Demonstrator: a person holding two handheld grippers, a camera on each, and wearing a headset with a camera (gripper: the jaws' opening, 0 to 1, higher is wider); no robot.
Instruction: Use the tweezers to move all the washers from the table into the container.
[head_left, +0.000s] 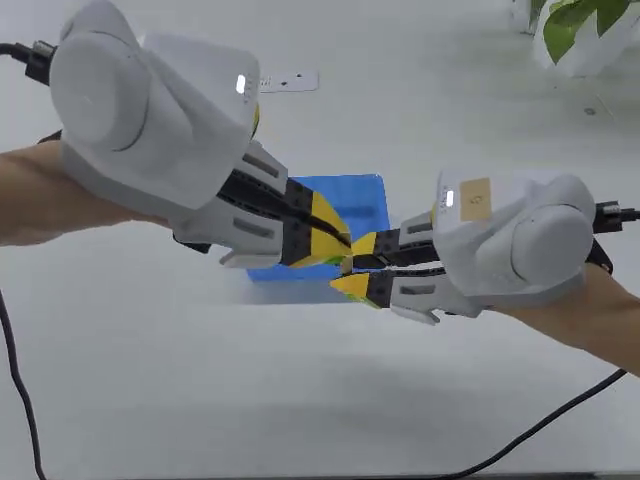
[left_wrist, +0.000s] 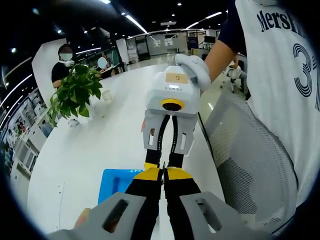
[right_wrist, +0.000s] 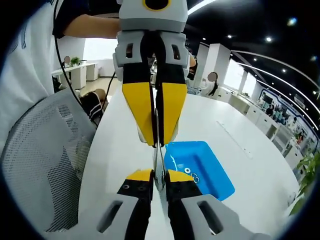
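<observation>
While its jaws stand narrow, pinched on slim metal tweezers (right_wrist: 158, 161), the right gripper (right_wrist: 159, 178) meets the left gripper (left_wrist: 162, 175) tip to tip above a white table (head_left: 300, 400). The left gripper's yellow-tipped jaws are also drawn close, clamping the same tweezers from the opposite end. Just beyond the tips, a blue container (right_wrist: 220, 181) sits on the table with several washers (right_wrist: 190, 171) lying inside. Farther off, a potted plant (left_wrist: 75, 95) stands on the tabletop.
</observation>
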